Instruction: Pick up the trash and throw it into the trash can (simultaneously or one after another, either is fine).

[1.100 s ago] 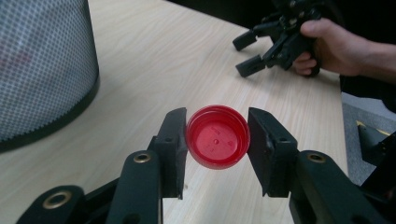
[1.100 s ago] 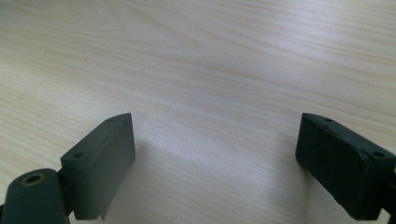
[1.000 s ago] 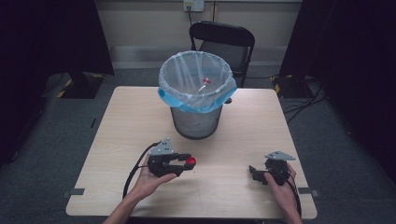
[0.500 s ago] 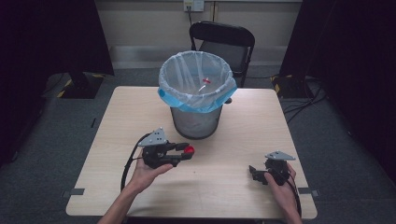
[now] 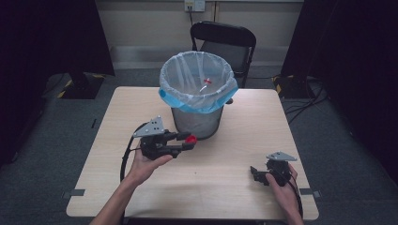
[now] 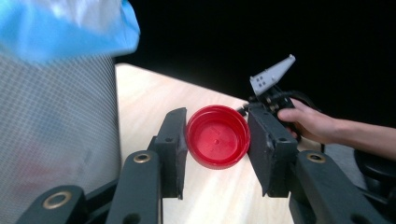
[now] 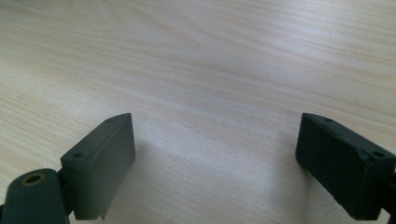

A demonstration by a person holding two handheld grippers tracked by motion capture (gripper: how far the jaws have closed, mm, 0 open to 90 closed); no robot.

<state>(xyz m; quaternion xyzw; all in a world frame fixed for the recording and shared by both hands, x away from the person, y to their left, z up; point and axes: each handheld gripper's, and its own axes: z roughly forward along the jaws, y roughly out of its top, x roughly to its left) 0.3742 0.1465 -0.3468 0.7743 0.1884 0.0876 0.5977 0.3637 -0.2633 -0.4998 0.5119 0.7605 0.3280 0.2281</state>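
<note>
Red cap (image 6: 217, 136) sits clamped betw. the left gripper's (image 6: 217, 148) two black jaws, open side facing the camera in the left gripper view; each jaw presses on the cap's rim, one per side. In the high view the cap (image 5: 190, 139) shows as a small red spot at the tip of the left gripper (image 5: 187, 141), held above the table (image 5: 234, 187), just beside the lower front wall of the bin (image 5: 197, 117). Can't tell whether cap touches the bin; looks slightly apart.

Bin is grey mesh w/ a clear liner and blue band (image 5: 187, 101) folded over the rim; small red-and-white bit (image 5: 206, 82) lies inside. In the left gripper view the mesh wall (image 6: 56, 121) fills the left side, blue band (image 6: 70, 28) above.

Left hand (image 5: 145, 164) grips the tool from below, cable looping to its left.

Right gripper (image 5: 256, 173) rests low near the table's right front, held by the right hand (image 5: 281, 180), well apart from bin and cap. In the right gripper view its jaws are spread wide, nothing betw. them but bare wood (image 7: 210, 93).

Black chair (image 5: 225, 40) stands behind the table.
</note>
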